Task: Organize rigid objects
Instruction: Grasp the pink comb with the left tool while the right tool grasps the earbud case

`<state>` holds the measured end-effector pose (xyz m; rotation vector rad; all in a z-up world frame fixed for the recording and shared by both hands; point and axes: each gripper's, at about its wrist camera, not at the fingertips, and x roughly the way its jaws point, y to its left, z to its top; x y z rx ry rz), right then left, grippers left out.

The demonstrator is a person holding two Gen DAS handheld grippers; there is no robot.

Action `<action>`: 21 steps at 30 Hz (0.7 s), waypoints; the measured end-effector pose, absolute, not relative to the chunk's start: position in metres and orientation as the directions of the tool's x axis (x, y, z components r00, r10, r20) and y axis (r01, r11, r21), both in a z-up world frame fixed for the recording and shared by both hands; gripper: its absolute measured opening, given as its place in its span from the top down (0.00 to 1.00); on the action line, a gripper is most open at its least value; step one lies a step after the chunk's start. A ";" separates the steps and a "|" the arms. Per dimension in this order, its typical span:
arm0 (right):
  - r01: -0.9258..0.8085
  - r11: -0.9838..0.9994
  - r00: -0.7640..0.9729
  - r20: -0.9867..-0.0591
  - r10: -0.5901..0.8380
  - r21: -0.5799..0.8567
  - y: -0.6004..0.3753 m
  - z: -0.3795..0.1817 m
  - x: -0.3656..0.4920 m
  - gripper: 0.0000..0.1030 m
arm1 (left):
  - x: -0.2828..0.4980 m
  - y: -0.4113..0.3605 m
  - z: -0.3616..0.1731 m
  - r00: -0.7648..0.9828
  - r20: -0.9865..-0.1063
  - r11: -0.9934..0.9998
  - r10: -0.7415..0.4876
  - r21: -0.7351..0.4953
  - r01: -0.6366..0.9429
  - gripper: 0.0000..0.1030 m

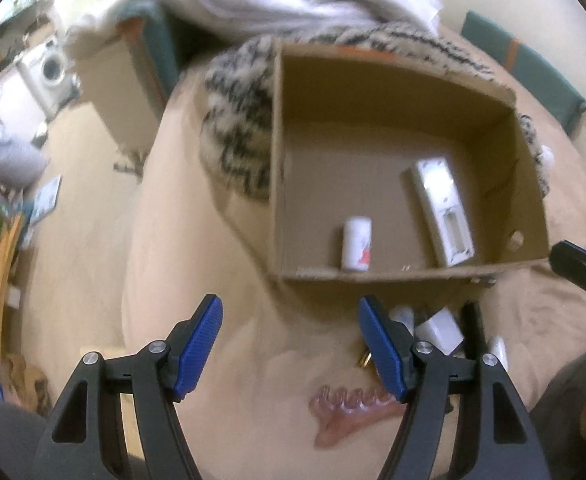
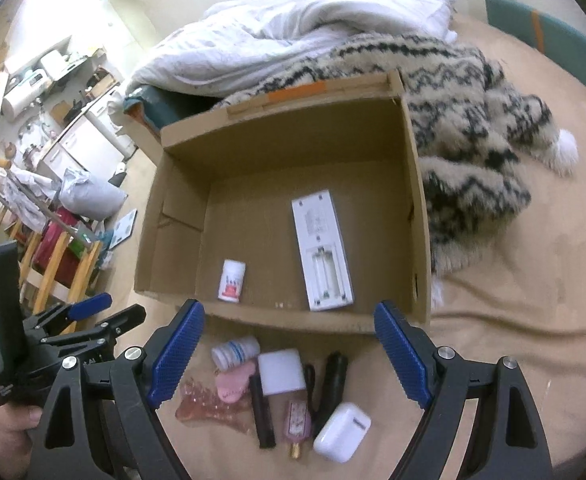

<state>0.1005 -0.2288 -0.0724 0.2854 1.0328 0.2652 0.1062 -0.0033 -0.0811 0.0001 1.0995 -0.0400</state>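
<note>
An open cardboard box [image 2: 173, 220] stands on the beige bed and holds a white remote [image 2: 323, 248] lying battery side up and a small white bottle [image 2: 232, 280]. My right gripper [image 2: 289, 320] hangs open over the box's near wall with nothing between its fingers. In front of the box lie a white bottle [image 2: 235, 350], a white block [image 2: 281, 372], a black stick [image 2: 263, 412], a pink perfume bottle [image 2: 297, 420], a white earbud case [image 2: 343, 432] and a clear pink comb [image 2: 205, 404]. My left gripper [image 1: 291, 320] is open and empty, left of the box [image 1: 373, 276], above the comb [image 1: 349, 412].
A fluffy black-and-cream patterned blanket [image 2: 473, 128] lies against the box's far and right sides, with a white duvet [image 2: 293, 32] behind it. The bed's edge drops to a cluttered floor [image 2: 53, 200] on the left. A teal panel [image 2: 553, 40] stands at the far right.
</note>
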 end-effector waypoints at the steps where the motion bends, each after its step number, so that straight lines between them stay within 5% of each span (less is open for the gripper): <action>1: -0.073 0.930 0.477 -0.806 0.350 0.360 -0.229 -0.075 0.100 0.11 | 0.106 0.000 -0.089 0.420 -0.907 0.999 -0.040 -0.037 0.015 0.34; 15: -0.026 0.940 0.401 -0.858 0.321 0.339 -0.224 -0.099 0.106 0.11 | 0.078 -0.020 -0.173 0.076 -0.980 0.979 -0.185 -0.191 -0.075 0.34; 21: -0.023 0.939 0.393 -0.861 0.323 0.342 -0.223 -0.101 0.109 0.11 | 0.073 -0.042 -0.187 0.064 -0.986 0.983 -0.152 -0.158 -0.094 0.11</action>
